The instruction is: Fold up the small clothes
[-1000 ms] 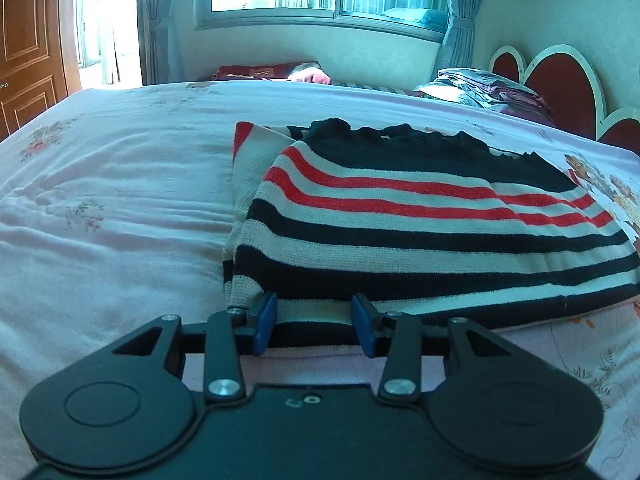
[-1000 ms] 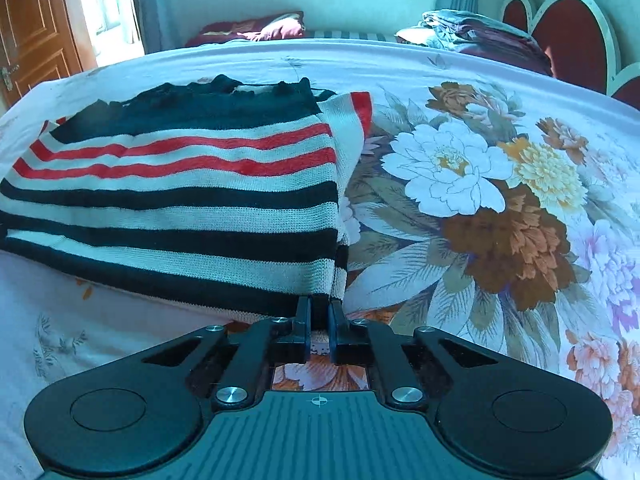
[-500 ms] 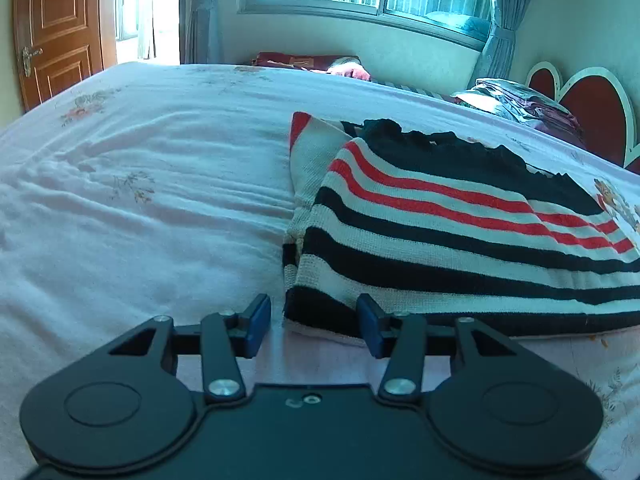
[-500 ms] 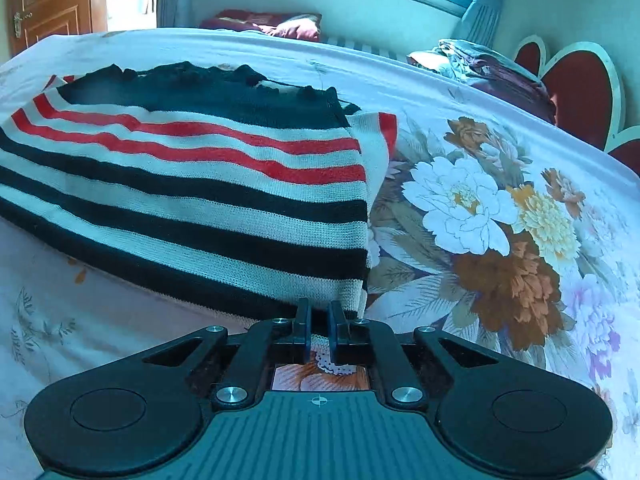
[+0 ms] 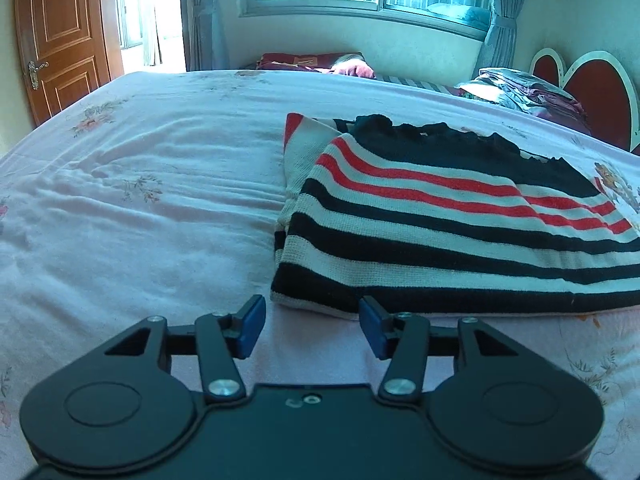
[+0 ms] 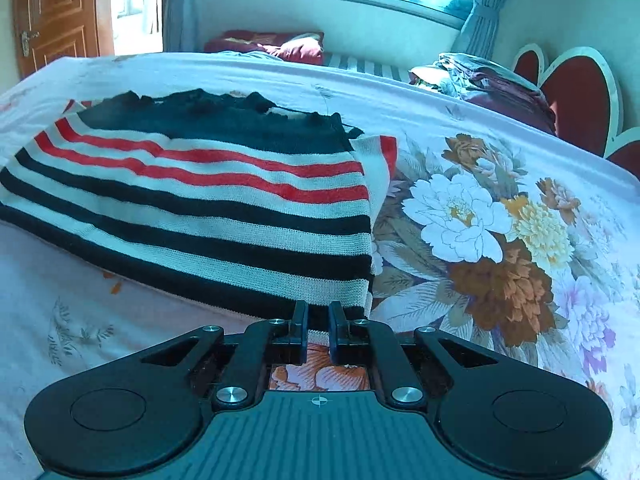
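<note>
A knit striped sweater (image 5: 440, 232) in black, white and red lies folded on the bed; it also shows in the right wrist view (image 6: 208, 216). My left gripper (image 5: 312, 326) is open, its blue pads just short of the sweater's near left corner, touching nothing. My right gripper (image 6: 319, 322) is nearly closed, pinching the sweater's near right hem between its black fingers.
The bed (image 5: 120, 208) has a pink sheet with a large floral print on the right (image 6: 480, 240). A pile of folded clothes (image 6: 480, 80) lies by the red headboard (image 6: 576, 100). A dark red pillow (image 5: 312, 62) lies under the window. A wooden door (image 5: 60, 32) stands at far left.
My left gripper has drawn back and left off the sweater's hem and opened wider. My right gripper has stayed shut on the right hem while shifting slightly.
</note>
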`<action>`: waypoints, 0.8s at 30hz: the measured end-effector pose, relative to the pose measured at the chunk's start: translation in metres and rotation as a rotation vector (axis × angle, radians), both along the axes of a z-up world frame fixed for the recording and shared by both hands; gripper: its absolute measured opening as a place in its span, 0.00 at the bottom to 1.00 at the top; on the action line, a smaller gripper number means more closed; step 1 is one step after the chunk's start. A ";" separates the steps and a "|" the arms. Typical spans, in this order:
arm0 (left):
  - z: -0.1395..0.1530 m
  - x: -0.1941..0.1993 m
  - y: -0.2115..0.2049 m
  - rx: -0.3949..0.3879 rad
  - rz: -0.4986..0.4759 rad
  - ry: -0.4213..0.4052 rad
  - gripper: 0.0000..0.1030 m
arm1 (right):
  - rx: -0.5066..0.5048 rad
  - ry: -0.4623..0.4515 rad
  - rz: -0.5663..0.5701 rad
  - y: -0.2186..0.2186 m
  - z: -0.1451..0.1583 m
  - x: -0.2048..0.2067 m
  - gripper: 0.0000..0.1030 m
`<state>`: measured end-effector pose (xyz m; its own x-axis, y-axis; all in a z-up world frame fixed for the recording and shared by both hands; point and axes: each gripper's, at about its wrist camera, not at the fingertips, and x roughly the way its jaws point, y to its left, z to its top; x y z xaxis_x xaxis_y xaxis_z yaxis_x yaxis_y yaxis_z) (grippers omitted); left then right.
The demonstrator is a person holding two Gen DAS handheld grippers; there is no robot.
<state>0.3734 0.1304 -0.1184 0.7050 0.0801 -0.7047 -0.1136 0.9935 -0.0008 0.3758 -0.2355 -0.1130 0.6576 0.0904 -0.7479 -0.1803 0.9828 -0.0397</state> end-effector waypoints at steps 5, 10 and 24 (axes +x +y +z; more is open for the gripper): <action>0.011 -0.017 -0.016 0.007 0.027 -0.036 0.78 | 0.070 0.000 -0.014 -0.008 0.008 -0.010 0.08; 0.009 -0.019 -0.015 -0.197 0.032 -0.037 0.66 | 0.085 -0.033 -0.012 -0.001 0.014 -0.015 0.43; -0.057 0.029 0.043 -0.848 0.318 -0.139 0.37 | 0.250 -0.007 0.043 0.057 0.021 0.064 0.00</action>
